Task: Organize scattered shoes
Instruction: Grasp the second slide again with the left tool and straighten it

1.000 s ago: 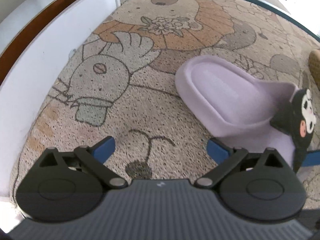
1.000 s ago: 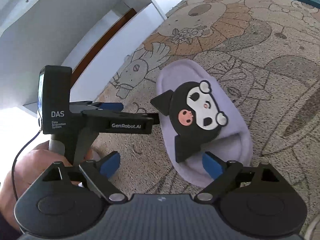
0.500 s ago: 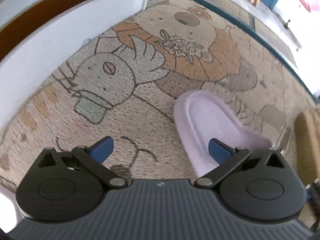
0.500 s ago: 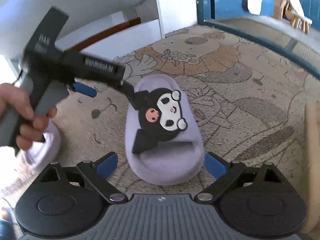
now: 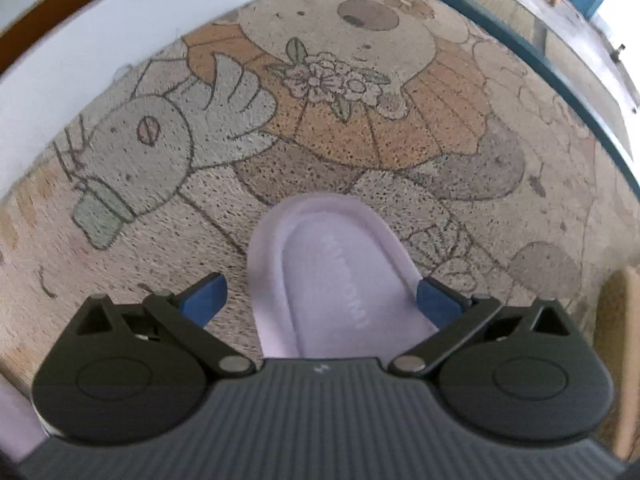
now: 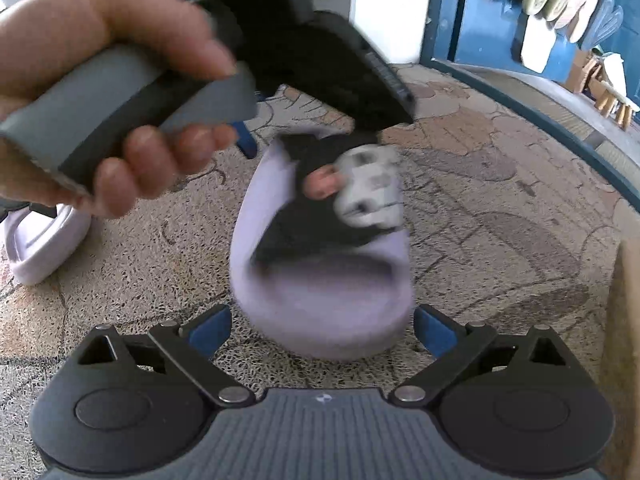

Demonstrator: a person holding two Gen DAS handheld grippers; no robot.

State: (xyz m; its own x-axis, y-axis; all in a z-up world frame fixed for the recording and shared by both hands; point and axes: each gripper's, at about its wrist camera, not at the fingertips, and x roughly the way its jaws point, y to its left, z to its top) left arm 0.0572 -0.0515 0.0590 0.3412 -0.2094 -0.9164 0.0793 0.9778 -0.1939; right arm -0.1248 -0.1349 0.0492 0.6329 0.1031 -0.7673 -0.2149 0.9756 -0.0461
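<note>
Right wrist: right tool (image 6: 322, 330) opening wide, lilac slipper (image 6: 320, 280) between, untouched.

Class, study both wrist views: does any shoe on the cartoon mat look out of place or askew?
Yes. The lilac foam slipper with the black cartoon face lies alone mid-mat, between the opening right gripper pads. Its apparent lilac mate sits apart at the mat's left edge, pointing a different way, so the pair looks scattered.

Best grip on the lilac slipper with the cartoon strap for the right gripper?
Clamp the lilac slipper across the side walls of its near rounded end, from above. It lies flat between the opening right gripper, pads clear. Avoid the bulky strap.
</note>
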